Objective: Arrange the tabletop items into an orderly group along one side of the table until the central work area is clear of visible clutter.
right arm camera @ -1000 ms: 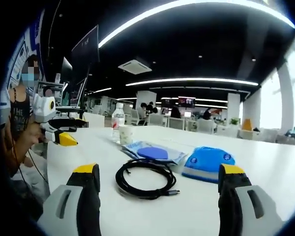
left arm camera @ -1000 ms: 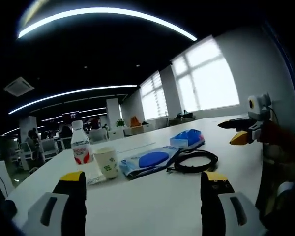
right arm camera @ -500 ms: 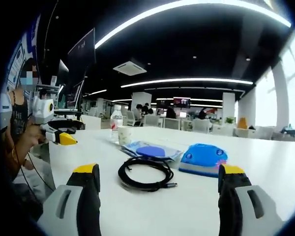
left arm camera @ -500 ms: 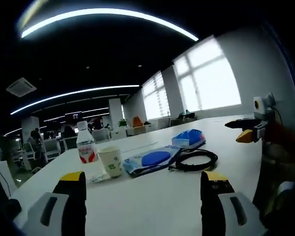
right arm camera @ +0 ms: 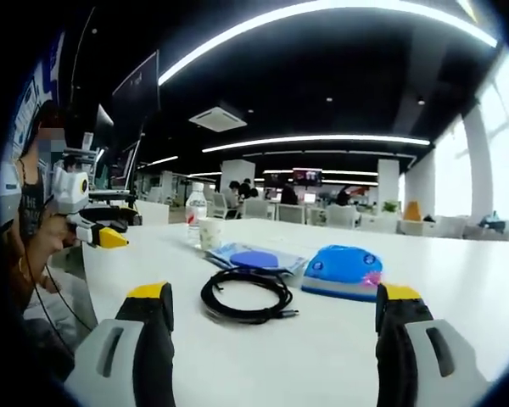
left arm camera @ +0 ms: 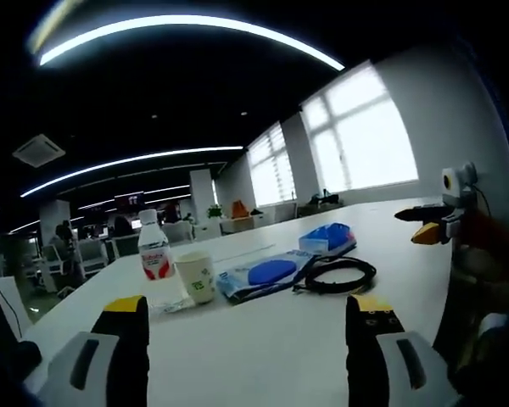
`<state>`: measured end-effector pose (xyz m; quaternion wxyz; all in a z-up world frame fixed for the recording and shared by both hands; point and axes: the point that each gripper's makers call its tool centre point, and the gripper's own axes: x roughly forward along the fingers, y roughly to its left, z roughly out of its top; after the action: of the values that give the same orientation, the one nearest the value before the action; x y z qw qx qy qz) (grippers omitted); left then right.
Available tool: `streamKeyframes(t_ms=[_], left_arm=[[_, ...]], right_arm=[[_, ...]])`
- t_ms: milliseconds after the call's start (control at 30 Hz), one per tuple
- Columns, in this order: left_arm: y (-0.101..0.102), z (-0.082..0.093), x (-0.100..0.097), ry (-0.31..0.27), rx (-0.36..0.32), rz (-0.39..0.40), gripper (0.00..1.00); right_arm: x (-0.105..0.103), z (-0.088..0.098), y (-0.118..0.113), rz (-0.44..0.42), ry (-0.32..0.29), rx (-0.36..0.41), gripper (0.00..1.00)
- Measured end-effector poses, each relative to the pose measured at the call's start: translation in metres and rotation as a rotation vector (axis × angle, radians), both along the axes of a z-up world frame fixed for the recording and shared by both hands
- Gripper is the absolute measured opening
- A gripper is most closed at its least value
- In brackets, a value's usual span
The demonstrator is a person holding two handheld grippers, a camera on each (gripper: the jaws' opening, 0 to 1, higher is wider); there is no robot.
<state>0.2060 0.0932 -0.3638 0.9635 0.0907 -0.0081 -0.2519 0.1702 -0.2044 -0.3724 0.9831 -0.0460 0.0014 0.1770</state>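
white table [left arm camera: 263, 339]: water bottle [left arm camera: 154, 254], paper cup [left arm camera: 195, 276], blue-printed packet [left arm camera: 259, 276], coiled black cable [right arm camera: 246, 296], blue pouch [right arm camera: 343, 269] in a row, well ahead of both grippers. left gripper [left arm camera: 246, 326] jaws wide apart, empty; right gripper [right arm camera: 271, 314] likewise, cable nearest.

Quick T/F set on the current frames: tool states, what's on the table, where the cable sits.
1. Both tools, left and right, are open and hold nothing. True.
2. The black cable lies coiled on the white table. True.
3. The paper cup lies on its side. False: it stands upright, beside the water bottle.
4. The cable rests on top of the blue pouch. False: it lies beside it on bare table.
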Motion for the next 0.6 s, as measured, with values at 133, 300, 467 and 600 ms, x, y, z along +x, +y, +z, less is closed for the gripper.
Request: streamKeyframes(t_ms=[133, 300, 467, 600], left_arm=[[0.002, -0.001, 0.0, 0.004, 0.0, 0.008, 0.96], [0.004, -0.003, 0.001, 0.006, 0.001, 0.013, 0.96], [0.006, -0.004, 0.0, 0.017, 0.012, 0.014, 0.96], [0.01, 0.002, -0.001, 0.004, -0.001, 0.022, 0.96]], right_arm=[[0.001, -0.004, -0.001, -0.001, 0.013, -0.007, 0.97], [0.0, -0.005, 0.0, -0.001, 0.014, 0.0, 0.97], [0.0, -0.008, -0.002, -0.006, 0.02, -0.008, 0.96], [0.001, -0.012, -0.004, -0.009, 0.032, -0.006, 0.96]])
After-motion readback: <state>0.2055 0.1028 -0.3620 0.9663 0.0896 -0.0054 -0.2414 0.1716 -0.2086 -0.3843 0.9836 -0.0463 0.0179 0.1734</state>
